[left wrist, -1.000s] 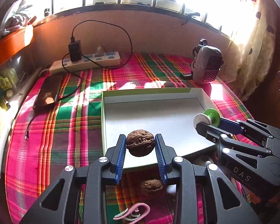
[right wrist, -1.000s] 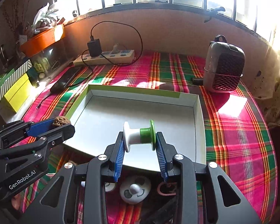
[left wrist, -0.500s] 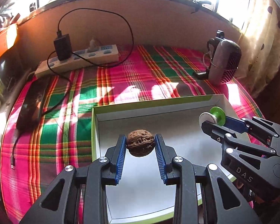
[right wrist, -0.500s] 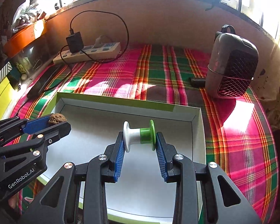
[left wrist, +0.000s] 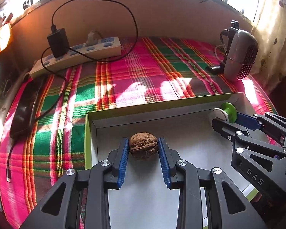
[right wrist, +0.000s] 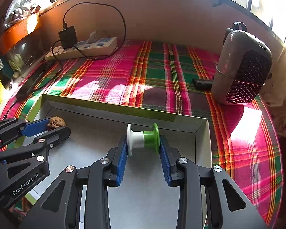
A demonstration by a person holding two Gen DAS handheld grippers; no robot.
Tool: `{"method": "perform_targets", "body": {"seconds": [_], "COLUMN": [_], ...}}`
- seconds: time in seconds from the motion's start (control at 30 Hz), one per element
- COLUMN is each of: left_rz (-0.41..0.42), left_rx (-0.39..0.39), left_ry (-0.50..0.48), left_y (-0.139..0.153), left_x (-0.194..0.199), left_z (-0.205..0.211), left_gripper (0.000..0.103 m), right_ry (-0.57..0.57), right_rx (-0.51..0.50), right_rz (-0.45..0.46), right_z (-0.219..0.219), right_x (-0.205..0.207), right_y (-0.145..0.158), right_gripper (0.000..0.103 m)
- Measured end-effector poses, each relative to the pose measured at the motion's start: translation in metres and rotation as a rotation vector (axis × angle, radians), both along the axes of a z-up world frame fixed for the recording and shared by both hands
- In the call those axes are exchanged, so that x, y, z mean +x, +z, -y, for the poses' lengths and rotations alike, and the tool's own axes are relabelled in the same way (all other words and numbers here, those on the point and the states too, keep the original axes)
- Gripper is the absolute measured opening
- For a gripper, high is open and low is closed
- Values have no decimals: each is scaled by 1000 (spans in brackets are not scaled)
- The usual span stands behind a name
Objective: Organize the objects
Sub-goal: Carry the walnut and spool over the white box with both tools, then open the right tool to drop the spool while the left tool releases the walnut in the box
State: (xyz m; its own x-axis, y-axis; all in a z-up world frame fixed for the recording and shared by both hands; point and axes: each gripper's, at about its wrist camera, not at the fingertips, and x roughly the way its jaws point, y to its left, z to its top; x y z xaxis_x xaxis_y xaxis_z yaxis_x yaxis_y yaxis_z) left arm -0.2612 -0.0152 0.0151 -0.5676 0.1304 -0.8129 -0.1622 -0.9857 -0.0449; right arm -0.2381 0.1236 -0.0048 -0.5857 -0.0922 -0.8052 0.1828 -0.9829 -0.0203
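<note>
My left gripper (left wrist: 143, 147) is shut on a brown walnut (left wrist: 143, 146) and holds it over the far left part of a shallow white box with a green rim (left wrist: 162, 103). My right gripper (right wrist: 143, 142) is shut on a white and green spool (right wrist: 143, 139) and holds it over the box's far right part (right wrist: 108, 105). The right gripper with the spool (left wrist: 227, 112) shows at the right of the left wrist view. The left gripper with the walnut (right wrist: 56, 122) shows at the left of the right wrist view.
The box lies on a pink and green plaid cloth (left wrist: 143, 72). A power strip with a black charger (left wrist: 76, 53) lies at the back left, a dark phone (left wrist: 26, 106) on its cable at the left. A grey mesh-fronted device (right wrist: 242, 66) stands at the back right.
Both grippers have moved forward over the box with their objects still held. The box's near edge and the loose items in front of it have dropped out of view.
</note>
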Motion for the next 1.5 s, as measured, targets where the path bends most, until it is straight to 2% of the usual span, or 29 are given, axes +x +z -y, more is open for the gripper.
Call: {"method": "perform_targets", "body": {"seconds": [0.27,0.6,0.73,0.9,1.03,1.5], "left_rz": [-4,-2,-2,-8,-15,-86], "left_rx": [-21,-8,0,8,8,25], "left_ry": [3,9,17,18,18,36], "left_y": [0,1,2,3,5,29], "left_x": [1,0,-1,-1,1,26], "left_z": [-3,-1,2,2,2,12], "left_gripper": [29,30,30,30,30,30], "right_ry": [1,-1,-5,-9,-7,-17], "right_rx": [11,24,23,27,27,-2], "right_rz": [10,14,14,14,3,-52], "right_z": [-1,0,0,1,2,0], "right_x": [-4,-6,-6,-6,-4,14], "right_y": [-3,-4,-4,-4,-2,22], "right_gripper": [34,34,45,46,51,51]}}
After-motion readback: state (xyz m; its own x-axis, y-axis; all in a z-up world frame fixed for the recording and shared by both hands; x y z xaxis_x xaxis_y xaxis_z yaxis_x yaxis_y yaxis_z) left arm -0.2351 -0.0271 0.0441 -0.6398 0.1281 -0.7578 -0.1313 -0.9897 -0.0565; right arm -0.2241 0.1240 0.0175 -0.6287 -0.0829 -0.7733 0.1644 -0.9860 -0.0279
